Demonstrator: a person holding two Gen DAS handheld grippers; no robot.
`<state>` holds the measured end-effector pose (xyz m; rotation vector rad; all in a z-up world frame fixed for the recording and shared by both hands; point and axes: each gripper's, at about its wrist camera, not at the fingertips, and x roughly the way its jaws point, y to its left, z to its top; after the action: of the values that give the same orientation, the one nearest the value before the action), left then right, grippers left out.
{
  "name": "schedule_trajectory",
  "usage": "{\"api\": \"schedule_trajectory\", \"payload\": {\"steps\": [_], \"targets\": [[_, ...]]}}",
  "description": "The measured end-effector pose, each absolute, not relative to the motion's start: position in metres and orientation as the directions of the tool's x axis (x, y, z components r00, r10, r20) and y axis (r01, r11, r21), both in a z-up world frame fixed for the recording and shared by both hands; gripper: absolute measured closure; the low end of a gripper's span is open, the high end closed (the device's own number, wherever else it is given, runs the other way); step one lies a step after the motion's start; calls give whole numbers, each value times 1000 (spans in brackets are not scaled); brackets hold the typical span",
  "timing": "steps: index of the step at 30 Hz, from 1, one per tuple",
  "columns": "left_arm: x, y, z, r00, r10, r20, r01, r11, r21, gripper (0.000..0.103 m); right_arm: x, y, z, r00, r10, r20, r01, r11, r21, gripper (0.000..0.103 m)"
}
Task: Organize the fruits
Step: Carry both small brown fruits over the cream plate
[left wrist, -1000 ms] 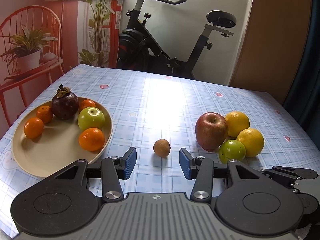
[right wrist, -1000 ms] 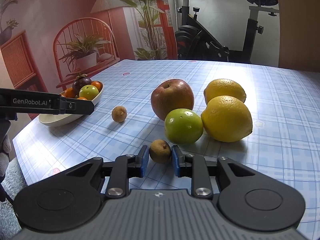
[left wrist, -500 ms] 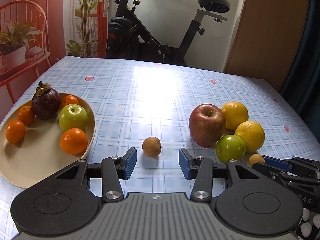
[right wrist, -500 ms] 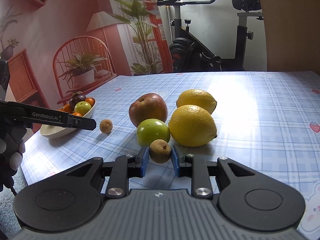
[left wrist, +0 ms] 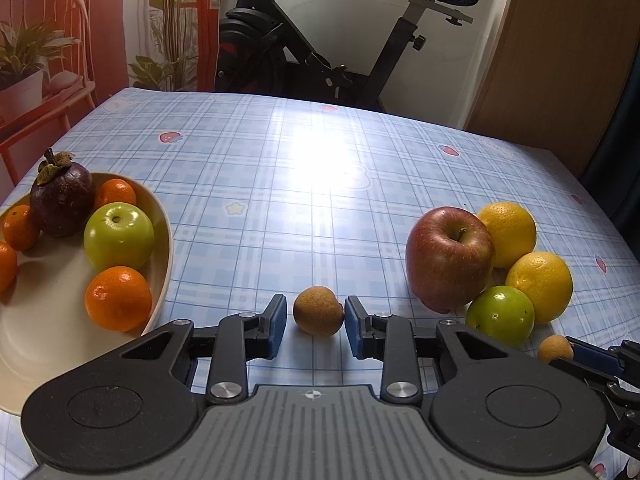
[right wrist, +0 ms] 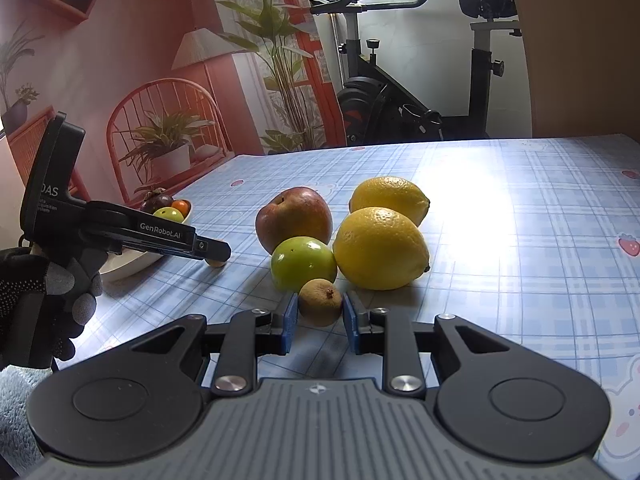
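Note:
In the left wrist view my left gripper (left wrist: 315,322) brackets a small brown longan (left wrist: 318,310) on the tablecloth; the right pad touches it, the left pad stands a little apart. A cream plate (left wrist: 40,344) at the left holds a mangosteen (left wrist: 62,200), a green apple (left wrist: 119,236) and several mandarins. In the right wrist view my right gripper (right wrist: 319,318) is shut on a second longan (right wrist: 321,302), just in front of a green fruit (right wrist: 303,262), a red apple (right wrist: 295,218) and two lemons (right wrist: 380,248).
The fruit pile also shows in the left wrist view, with the red apple (left wrist: 448,256) at the right. An exercise bike (left wrist: 304,52) stands beyond the table's far edge, a red chair with a potted plant (right wrist: 168,148) at the left. The left gripper's body (right wrist: 120,232) crosses the right wrist view.
My left gripper has moved forward around the loose longan and its jaws have narrowed onto it. My right gripper has stayed shut on its longan and lifted it slightly back from the pile.

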<state>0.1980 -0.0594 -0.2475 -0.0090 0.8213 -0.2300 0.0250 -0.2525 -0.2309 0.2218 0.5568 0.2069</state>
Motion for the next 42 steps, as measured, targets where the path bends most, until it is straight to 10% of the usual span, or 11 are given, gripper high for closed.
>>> {"api": "schedule_trajectory", "payload": {"steps": [29,42], "targets": [[153,82,-182,751,-86,-654,-32,986,-167,74,86,-202,-180,788,392,-475,-280,915,292,76],[174,143,-205,693,-29,-721,-155,970,-188,74,178,-73,-183,567,532,-629,-525,822,222,76]]}}
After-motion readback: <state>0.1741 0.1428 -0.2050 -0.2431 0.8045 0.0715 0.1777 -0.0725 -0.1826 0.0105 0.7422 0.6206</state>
